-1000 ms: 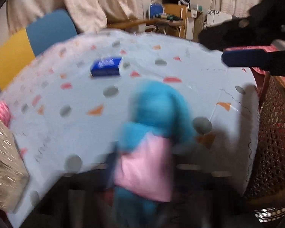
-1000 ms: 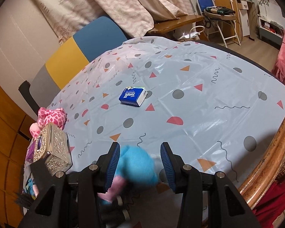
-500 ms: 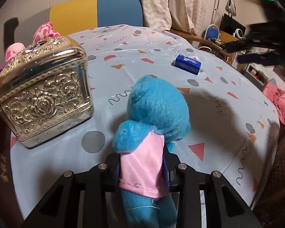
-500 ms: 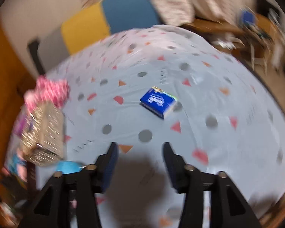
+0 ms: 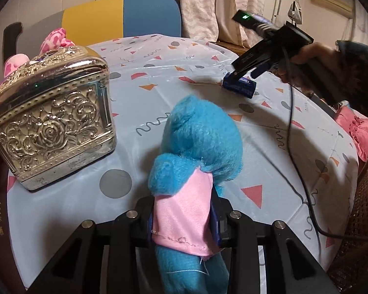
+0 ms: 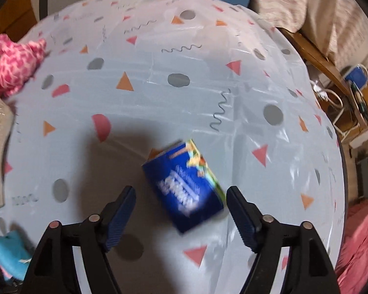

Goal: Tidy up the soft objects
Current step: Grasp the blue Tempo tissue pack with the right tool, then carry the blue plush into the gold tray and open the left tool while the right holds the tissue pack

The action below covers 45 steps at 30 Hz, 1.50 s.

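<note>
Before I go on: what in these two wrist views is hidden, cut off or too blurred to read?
- Blue plush toy: left wrist view shows only its back; face hidden, legs cut off by the bottom edge.
- Tissue pack: print motion-blurred in the right wrist view; in the left wrist view, partly behind the right gripper.
- Pink plush: mostly behind the silver box.

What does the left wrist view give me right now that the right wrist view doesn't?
Left wrist only: the left tool shut on the blue plush toy's pink shirt, and the silver box's embossed front.

Right wrist only: the right tool, jaws opening, straddling the blue tissue pack without pressing it.

Both: the patterned tablecloth, the pink plush, the pack, the blue toy, the box.
</note>
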### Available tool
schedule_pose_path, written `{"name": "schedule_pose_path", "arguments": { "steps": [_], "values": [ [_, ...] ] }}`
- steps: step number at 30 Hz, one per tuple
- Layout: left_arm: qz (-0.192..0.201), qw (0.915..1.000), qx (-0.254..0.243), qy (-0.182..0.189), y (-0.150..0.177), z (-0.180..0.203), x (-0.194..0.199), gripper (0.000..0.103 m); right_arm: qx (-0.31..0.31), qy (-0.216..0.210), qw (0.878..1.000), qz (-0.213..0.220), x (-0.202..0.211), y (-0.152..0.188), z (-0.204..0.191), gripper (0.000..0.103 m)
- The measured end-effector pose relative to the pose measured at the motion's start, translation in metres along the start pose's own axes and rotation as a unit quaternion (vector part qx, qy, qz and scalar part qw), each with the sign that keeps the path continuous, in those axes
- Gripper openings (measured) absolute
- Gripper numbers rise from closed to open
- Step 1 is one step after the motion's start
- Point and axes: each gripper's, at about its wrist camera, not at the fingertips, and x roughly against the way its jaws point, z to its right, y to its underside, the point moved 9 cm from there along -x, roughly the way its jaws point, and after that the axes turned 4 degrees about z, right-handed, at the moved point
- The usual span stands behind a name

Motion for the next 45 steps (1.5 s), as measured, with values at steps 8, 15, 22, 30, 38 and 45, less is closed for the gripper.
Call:
{"name": "schedule_pose_path", "arguments": {
  "steps": [8, 15, 22, 30, 38, 45],
  "values": [
    [0.001, 1.0, 0.007, 0.006, 0.002, 0.0, 0.001, 0.036, -0.022, -0.02, 0.999, -0.015, -0.023, -0.002, -0.001, 0.062],
    [0.002, 0.9999, 0.014, 0.009, 0.006, 0.0, 0.007, 0.034, -0.038, -0.08, 0.996, -0.034, 0.005, 0.048, -0.071, 0.06],
    [-0.009, 0.9997, 0.024, 0.002, 0.009, -0.004, 0.021, 0.027, -0.051, -0.08, 0.995, -0.008, 0.026, 0.086, -0.115, 0.06],
    [-0.002, 0.9991, 0.041, -0.013, 0.009, -0.007, 0.057, 0.026, -0.026, -0.062, 0.997, 0.043, 0.035, 0.1, -0.128, 0.061],
    [0.037, 0.9977, 0.046, -0.034, -0.004, -0.014, 0.107, 0.027, -0.007, -0.037, 0.997, 0.064, 0.031, 0.087, -0.122, 0.061],
    [0.059, 0.9943, 0.064, -0.061, -0.009, -0.034, 0.143, 0.027, -0.008, -0.04, 0.997, 0.067, 0.027, 0.082, -0.124, 0.061]
  ]
}}
